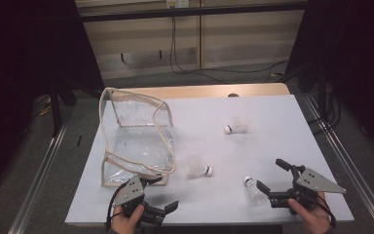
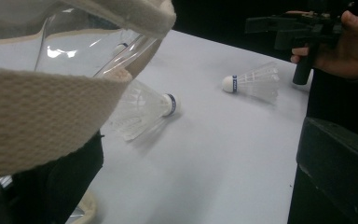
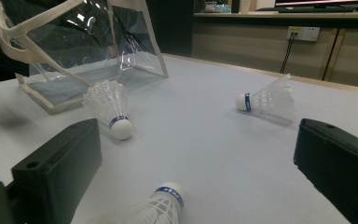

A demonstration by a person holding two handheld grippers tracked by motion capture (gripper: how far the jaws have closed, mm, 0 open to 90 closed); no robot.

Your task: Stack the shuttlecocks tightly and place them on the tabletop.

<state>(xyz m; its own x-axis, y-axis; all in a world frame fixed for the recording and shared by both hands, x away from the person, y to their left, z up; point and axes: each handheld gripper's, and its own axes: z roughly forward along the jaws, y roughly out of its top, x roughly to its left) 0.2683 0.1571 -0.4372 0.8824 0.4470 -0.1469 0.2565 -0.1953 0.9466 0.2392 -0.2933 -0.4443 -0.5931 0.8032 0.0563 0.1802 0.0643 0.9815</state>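
My right gripper [image 1: 272, 179] stands with its jaws wide apart around the nearest shuttlecock [image 1: 252, 188], which lies on its side at the near right of the table [image 1: 272, 126], its cork nose pointing away from me. In the right gripper view that shuttlecock [image 3: 161, 205] sits low between my two black jaws, blue band around the white cork, not yet touched.

I judge it feather-light and easy to crush: the skirt is a thin, ribbed white cone that will buckle under a hard squeeze, while the rounded cork is firm. I would take it at the cork or just behind the blue band, and close gently.

My left gripper [image 1: 161, 202] seems to pinch the woven cream strap [image 2: 37, 121] of the clear plastic bag [image 1: 136, 141], though I cannot tell for sure how its jaws stand. The bag is floppy, glossy film edged in cloth tape, its mouth open towards the shuttlecocks.

A second shuttlecock [image 1: 199, 169] lies just beside the bag; a third shuttlecock [image 1: 237, 126] rests farther back.
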